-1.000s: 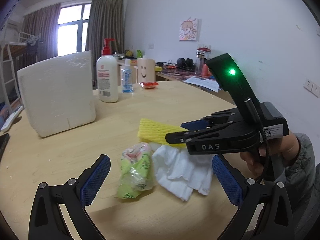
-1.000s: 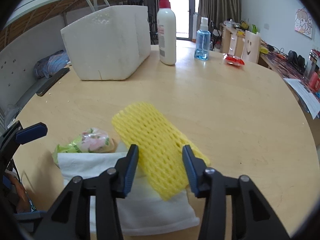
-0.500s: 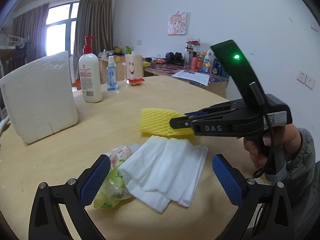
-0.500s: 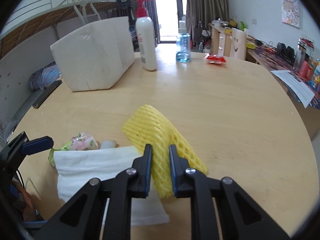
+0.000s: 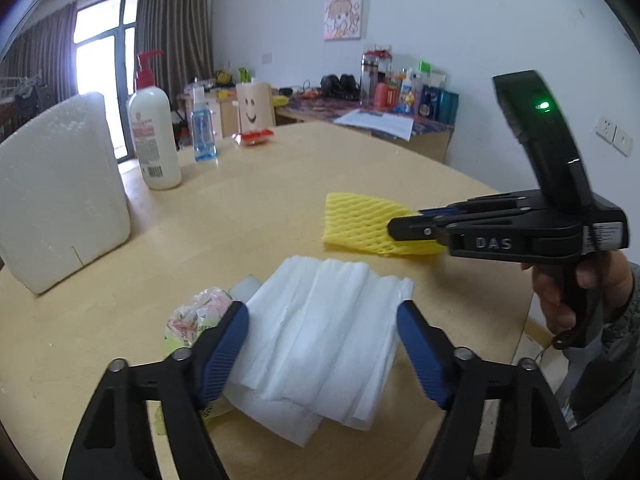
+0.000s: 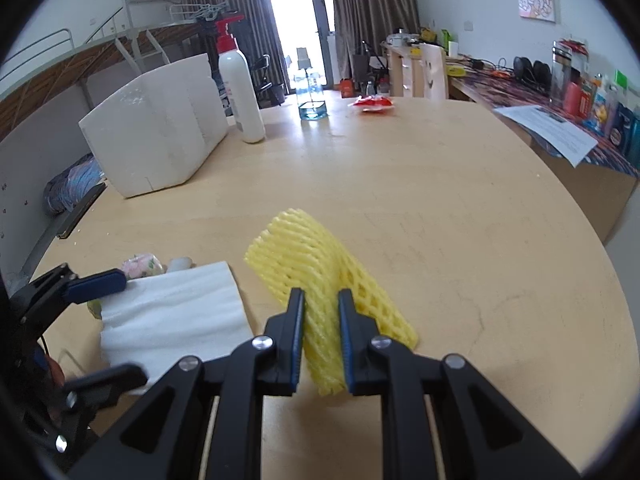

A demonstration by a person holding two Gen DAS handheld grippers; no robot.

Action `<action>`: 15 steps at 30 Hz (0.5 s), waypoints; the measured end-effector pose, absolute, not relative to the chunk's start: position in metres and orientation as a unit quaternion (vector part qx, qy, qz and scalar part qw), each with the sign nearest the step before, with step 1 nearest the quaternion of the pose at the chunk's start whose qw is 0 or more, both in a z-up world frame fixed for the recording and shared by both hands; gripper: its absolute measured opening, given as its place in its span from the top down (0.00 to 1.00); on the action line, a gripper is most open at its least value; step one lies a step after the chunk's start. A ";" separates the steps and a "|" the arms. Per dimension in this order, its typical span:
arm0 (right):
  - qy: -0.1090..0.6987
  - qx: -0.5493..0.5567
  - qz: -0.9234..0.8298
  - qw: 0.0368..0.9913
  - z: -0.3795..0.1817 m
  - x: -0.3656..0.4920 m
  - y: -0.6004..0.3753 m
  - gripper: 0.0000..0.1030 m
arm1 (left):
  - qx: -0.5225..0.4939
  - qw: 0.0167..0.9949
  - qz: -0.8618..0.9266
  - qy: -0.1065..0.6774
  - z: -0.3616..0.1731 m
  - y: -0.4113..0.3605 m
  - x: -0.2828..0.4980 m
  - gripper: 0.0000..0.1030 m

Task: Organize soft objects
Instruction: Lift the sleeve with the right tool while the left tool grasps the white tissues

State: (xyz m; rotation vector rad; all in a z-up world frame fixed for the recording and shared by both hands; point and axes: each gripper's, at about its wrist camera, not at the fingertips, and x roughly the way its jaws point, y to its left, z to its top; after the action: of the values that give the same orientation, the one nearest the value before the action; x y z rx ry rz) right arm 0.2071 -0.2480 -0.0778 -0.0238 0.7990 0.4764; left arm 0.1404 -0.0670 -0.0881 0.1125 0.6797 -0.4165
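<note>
A stack of white tissue (image 5: 320,340) (image 6: 172,308) lies on the round wooden table (image 5: 248,208). My left gripper (image 5: 320,344) (image 6: 108,328) straddles it, jaws closing, blue pads at its two edges without squeezing it. A green-and-pink plastic packet (image 5: 192,316) (image 6: 140,266) and a small white piece (image 5: 246,286) sit against the tissue's left side. To the right, my right gripper (image 6: 322,312) (image 5: 400,230) is shut on a yellow foam net (image 6: 296,252) (image 5: 356,220), pinching its near end; a hand (image 5: 576,292) holds the handle.
A white foam box (image 5: 60,192) (image 6: 160,136) stands at the far left. Behind it are a pump lotion bottle (image 5: 154,140), a blue spray bottle (image 5: 203,132), a red packet (image 5: 254,137) and a smiley cup (image 5: 254,106). A cluttered side desk (image 5: 400,96) lines the wall.
My left gripper came forward over the tissue and its jaws narrowed around it. The right gripper shut on the yellow net and drew it right, off the tissue.
</note>
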 end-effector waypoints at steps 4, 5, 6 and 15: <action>0.387 -0.006 0.230 0.893 -0.082 0.206 -0.252 0.81 | 0.071 0.914 -0.194 0.348 -0.094 -0.071 0.147 0.44; 0.388 -0.005 0.231 0.893 -0.082 0.206 -0.253 0.81 | 0.074 0.914 -0.188 0.352 -0.096 -0.071 0.148 0.49; 0.387 -0.004 0.230 0.893 -0.083 0.206 -0.255 0.81 | 0.077 0.913 -0.183 0.355 -0.097 -0.071 0.149 0.51; 0.386 -0.007 0.228 0.894 -0.084 0.207 -0.256 0.80 | 0.101 0.911 -0.168 0.362 -0.099 -0.073 0.146 0.75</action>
State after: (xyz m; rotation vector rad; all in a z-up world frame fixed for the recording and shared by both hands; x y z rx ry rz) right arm 0.2067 -0.2558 -0.0840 -0.0154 0.8007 0.4719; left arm 0.1457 -0.0732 -0.0990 0.2075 0.7457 -0.3462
